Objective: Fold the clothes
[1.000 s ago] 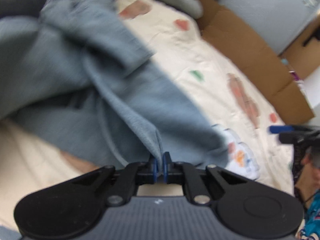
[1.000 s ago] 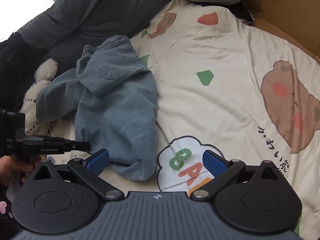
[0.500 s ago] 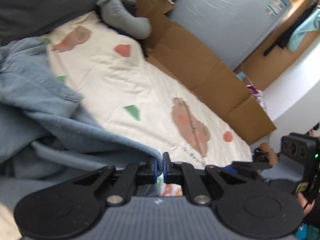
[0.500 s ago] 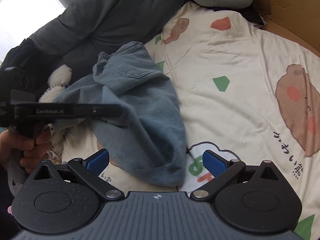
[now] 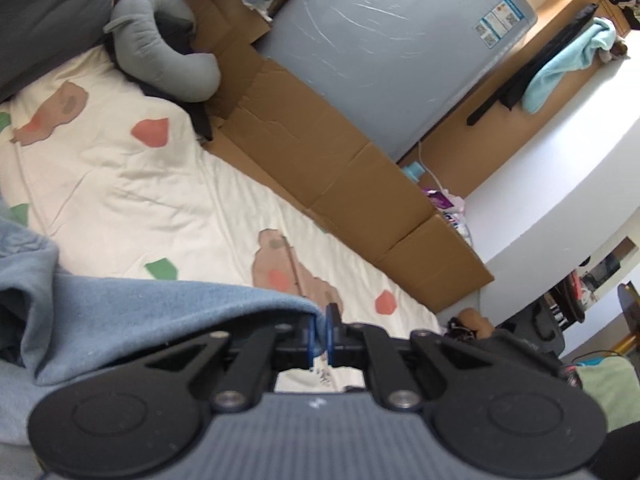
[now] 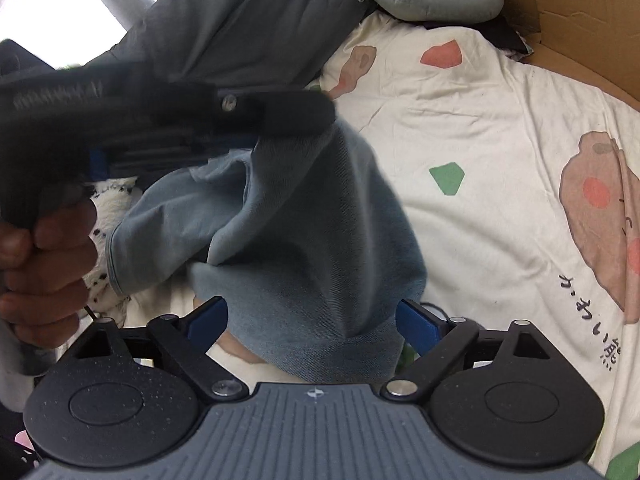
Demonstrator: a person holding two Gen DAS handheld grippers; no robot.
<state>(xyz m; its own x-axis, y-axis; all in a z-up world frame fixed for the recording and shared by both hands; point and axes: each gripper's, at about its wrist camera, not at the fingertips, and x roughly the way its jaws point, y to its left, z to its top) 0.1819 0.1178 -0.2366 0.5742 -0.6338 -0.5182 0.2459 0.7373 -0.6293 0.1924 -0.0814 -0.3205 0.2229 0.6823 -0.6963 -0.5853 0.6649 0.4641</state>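
**One denim garment, lifted over the bed**

I count one blue denim garment (image 6: 304,216), two grippers and one bed. My left gripper (image 5: 319,334) has its blue pads nearly together, pinching an edge of the denim. In my right wrist view that same left gripper (image 6: 296,114) holds the cloth up from the top, so the garment hangs with its long axis running downward, its lower end dropping between the spread pads of my right gripper (image 6: 312,320), which stands wide and grips nothing. One cuffed end trails off to the left. Beneath lies the cream bear-print bedsheet (image 6: 500,128). Farther off I see one grey plush toy (image 5: 168,48), flattened cardboard (image 5: 320,152) along the bed's edge and one grey appliance (image 5: 384,40).
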